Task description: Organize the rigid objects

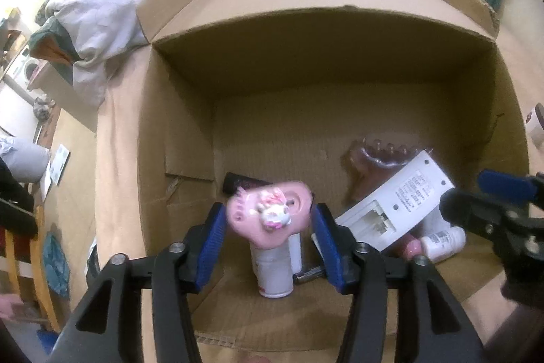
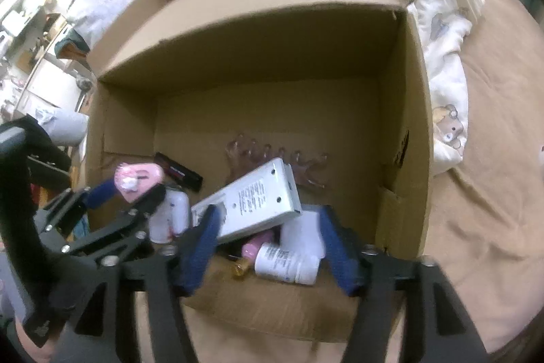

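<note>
My left gripper (image 1: 268, 220) is shut on a pink toy with a white cartoon figure (image 1: 270, 216) and holds it inside an open cardboard box (image 1: 176, 111), above a white spray can (image 1: 273, 271). The toy also shows in the right wrist view (image 2: 136, 181), with the left gripper (image 2: 131, 189) around it. My right gripper (image 2: 268, 227) is open and empty over the box's near edge, above a white device (image 2: 255, 199), a white pill bottle (image 2: 287, 264) and a pink bottle (image 2: 253, 249). The right gripper shows at the right of the left wrist view (image 1: 503, 193).
The box (image 2: 401, 111) stands on a tan bed sheet (image 2: 482, 193). It also holds a clear pinkish hair claw (image 2: 272, 155), a black stick-shaped item (image 2: 178, 172) and a small battery-like piece (image 1: 307, 274). Rumpled white bedding (image 1: 102, 5) lies behind and left; a printed blanket (image 2: 445, 56) lies right.
</note>
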Motion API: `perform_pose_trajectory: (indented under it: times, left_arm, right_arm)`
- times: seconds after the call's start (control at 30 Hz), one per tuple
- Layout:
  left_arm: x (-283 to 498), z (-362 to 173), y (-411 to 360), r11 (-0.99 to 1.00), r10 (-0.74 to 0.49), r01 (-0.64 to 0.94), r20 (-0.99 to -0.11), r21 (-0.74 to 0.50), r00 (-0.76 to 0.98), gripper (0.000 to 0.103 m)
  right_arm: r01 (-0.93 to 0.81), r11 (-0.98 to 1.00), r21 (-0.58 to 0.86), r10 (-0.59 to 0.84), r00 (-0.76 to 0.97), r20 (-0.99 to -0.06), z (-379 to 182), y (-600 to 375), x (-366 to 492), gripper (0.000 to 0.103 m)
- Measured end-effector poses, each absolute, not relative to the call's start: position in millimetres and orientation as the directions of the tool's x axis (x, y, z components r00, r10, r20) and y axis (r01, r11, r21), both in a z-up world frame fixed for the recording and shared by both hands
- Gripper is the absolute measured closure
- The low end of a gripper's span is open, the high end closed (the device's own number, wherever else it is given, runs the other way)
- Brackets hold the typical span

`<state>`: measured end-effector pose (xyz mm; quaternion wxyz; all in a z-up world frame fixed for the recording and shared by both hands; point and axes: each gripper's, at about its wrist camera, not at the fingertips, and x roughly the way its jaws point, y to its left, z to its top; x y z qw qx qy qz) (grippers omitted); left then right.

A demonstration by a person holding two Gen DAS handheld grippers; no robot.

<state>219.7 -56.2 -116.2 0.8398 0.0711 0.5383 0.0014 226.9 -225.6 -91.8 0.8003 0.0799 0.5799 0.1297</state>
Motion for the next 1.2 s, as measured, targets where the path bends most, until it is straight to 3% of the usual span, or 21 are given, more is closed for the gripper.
perform_pose_trajectory:
  times: [0.03, 0.1, 0.3, 0.6, 0.7, 0.93, 1.2]
  left_arm:
    - [219.1, -114.9, -58.0, 0.99, 0.079, 0.075, -0.902, 0.123, 0.425, 0.039]
    - [218.2, -112.6, -58.1, 0.992, 0.056, 0.078, -0.902, 0.099, 0.429, 0.024]
    - [214.9, -97.4, -57.1, 0.995, -0.009, 0.091, -0.894, 0.036, 0.449, 0.001]
    - [201.1, -76.3, -52.0, 0.999, -0.018, 0.043, -0.91, 0.0, 0.414, 0.001]
    - [196.5, -61.4, -43.1, 0.998, 0.06, -0.006, -0.906, 0.064, 0.42, 0.001]
    - [162.4, -6.2, -21.7, 0.996, 0.083, -0.075, -0.865, 0.053, 0.495, 0.001]
    - [99.9, 40.5, -22.8, 1.0, 0.022, -0.003, -0.754, 0.027, 0.656, 0.001]
  right_arm:
    - [-0.113, 0.953, 0.28, 0.302, 0.308, -0.902, -88.8, -226.7, 226.8, 0.019]
    - [-0.1, 0.947, 0.305, 0.32, 0.338, -0.885, -82.5, -231.6, 227.1, 0.0]
    - [-0.072, 0.911, 0.406, 0.397, 0.418, -0.817, -66.7, -248.1, 226.8, 0.0]
    - [0.049, 0.853, 0.519, 0.445, 0.449, -0.775, -64.9, -274.2, 229.6, 0.0]
    - [0.054, 0.871, 0.489, 0.418, 0.441, -0.794, -56.9, -276.0, 220.1, 0.0]
    - [-0.002, 0.927, 0.376, 0.327, 0.497, -0.804, -12.9, -268.6, 179.6, 0.0]
    - [-0.077, 0.956, 0.284, 0.274, 0.583, -0.765, 34.1, -258.0, 123.1, 0.0]
